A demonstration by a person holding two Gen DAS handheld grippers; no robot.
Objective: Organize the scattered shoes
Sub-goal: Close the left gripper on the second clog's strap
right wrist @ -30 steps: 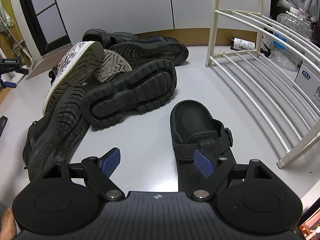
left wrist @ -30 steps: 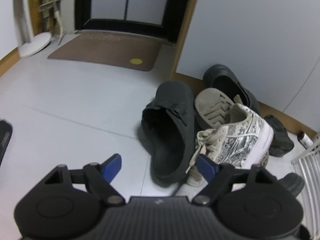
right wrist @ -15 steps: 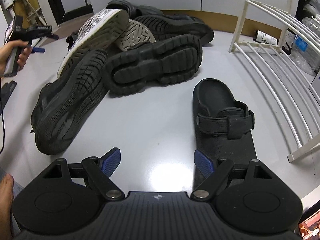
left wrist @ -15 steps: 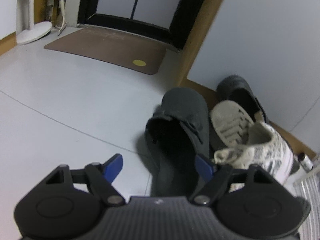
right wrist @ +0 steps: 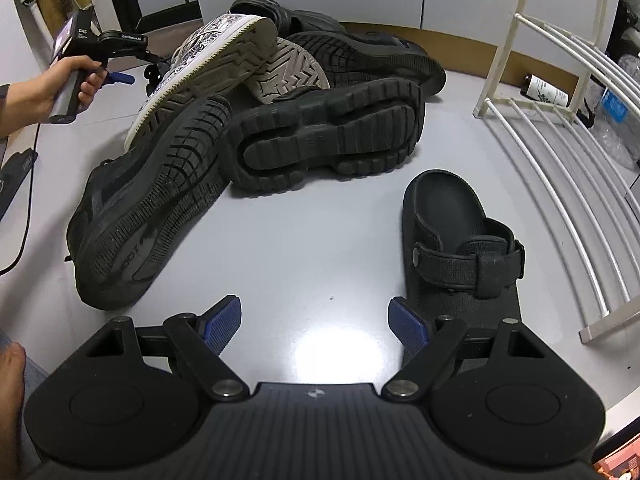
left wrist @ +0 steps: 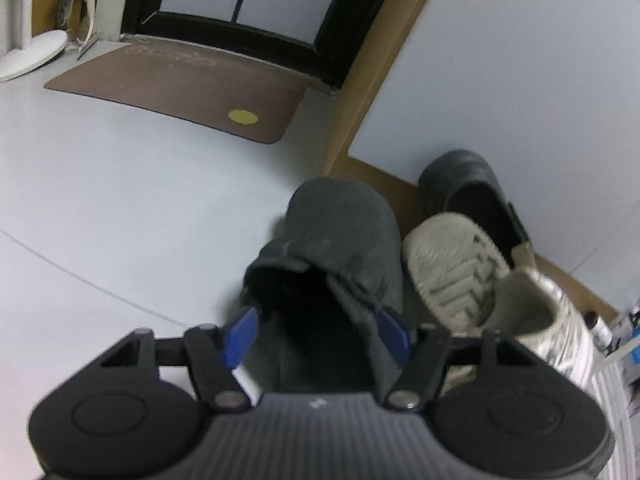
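while closing in from a wide spread, left gripper (left wrist: 316,330) straddles the dark grey slipper (left wrist: 340,240) at its heel opening, pads either side of the collar and seemingly not yet pressing. lies on the floor with its long axis straight ahead, toe toward the wall, just beside the patterned white sneaker (left wrist: 536,320). looks soft, fabric-like, easily crushed. right gripper (right wrist: 316,322) gapes wide and empty above bare floor, black strap sandal (right wrist: 460,236) just right of it.

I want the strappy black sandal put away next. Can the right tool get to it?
Probably yes. The right tool is open and empty, and the black sandal lies alone on bare floor just ahead, right of its right finger, clear of the shoe pile.
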